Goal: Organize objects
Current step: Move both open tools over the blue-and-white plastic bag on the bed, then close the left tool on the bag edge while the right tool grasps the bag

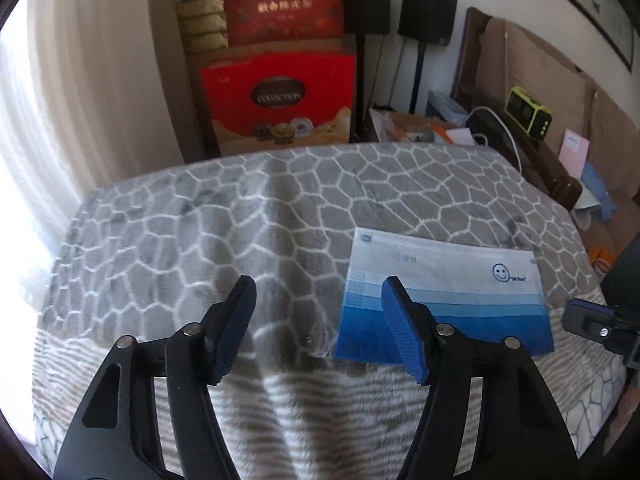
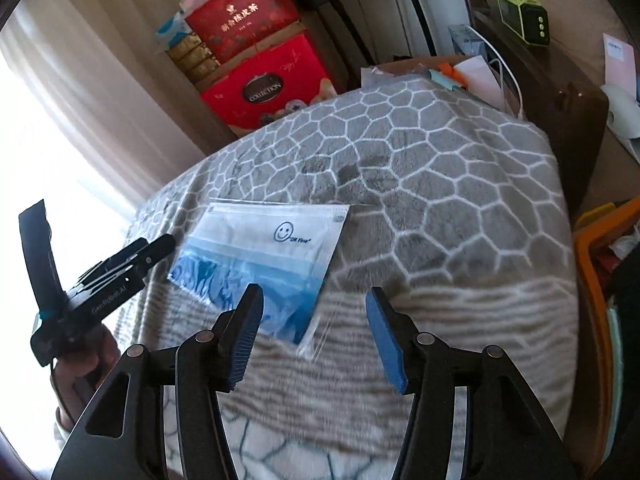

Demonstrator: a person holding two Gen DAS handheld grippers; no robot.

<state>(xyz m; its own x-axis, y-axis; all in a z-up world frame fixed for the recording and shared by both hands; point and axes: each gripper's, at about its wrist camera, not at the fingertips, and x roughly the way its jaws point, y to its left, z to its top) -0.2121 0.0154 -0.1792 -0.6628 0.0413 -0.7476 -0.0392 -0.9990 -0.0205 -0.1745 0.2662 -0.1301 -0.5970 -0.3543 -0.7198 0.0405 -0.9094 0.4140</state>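
Observation:
A flat packet of face masks (image 1: 448,280), white at the top and fading to deep blue, with a smiley logo, lies on a grey blanket (image 1: 240,220) with a white honeycomb pattern. My left gripper (image 1: 318,284) is open over bare blanket; its right finger overlaps the packet's left edge and nothing sits between the pads. In the right wrist view the packet (image 2: 264,240) lies ahead and to the left of my right gripper (image 2: 314,292), which is open and empty, its left finger over the packet's near corner. A hand holds the left gripper (image 2: 120,268) beside the packet.
Red gift boxes (image 1: 280,96) are stacked beyond the blanket's far edge beside a pale curtain. Black speakers on stands (image 1: 428,12) stand behind them. A green device (image 1: 528,116), a white cable and loose papers crowd the dark furniture at the right. An orange frame (image 2: 592,280) is at the right edge.

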